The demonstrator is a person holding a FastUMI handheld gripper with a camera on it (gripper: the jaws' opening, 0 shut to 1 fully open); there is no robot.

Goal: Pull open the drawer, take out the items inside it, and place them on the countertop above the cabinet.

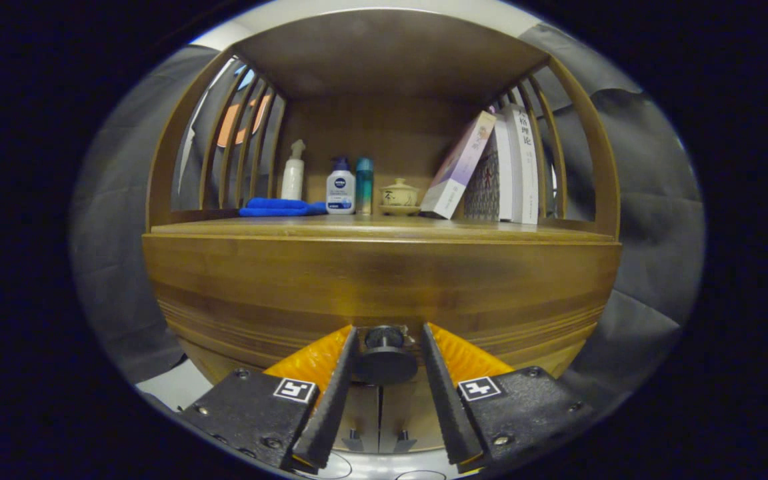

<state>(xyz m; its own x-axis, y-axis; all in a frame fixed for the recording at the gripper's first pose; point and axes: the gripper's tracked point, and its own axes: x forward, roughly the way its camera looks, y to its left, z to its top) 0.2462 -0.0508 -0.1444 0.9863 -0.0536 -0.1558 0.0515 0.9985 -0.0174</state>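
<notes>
The drawer knob point(385, 357) is the landmark here, and nearest to the camera the gripper point(387, 347) has its two fingers set one on each side of that knob, close in around it; whether both already press on it cannot be told, since a thin gap may remain on either side. The knob is a dark round disc on a short stem, fixed to the drawer front point(384, 287), the broad wooden band that rises directly above and behind the knob. That front sits flush with the cabinet, so the drawer looks shut, and its contents are hidden. Above the knob, past the top edge of the drawer front, lies the countertop point(384, 228), where the items are to go. Farther back from the knob, against the shelf's rear wall, stand a blue cloth point(277, 207) up to the left, a white pump bottle point(293, 172) behind it, a white bottle with a blue cap point(341, 189), a teal tube point(364, 185), a small lidded cup point(399, 196), and up to the right some leaning books point(491, 170). By my reading the task is only at its start: the knob is being taken, and pulling, emptying and placing are all left to do.
</notes>
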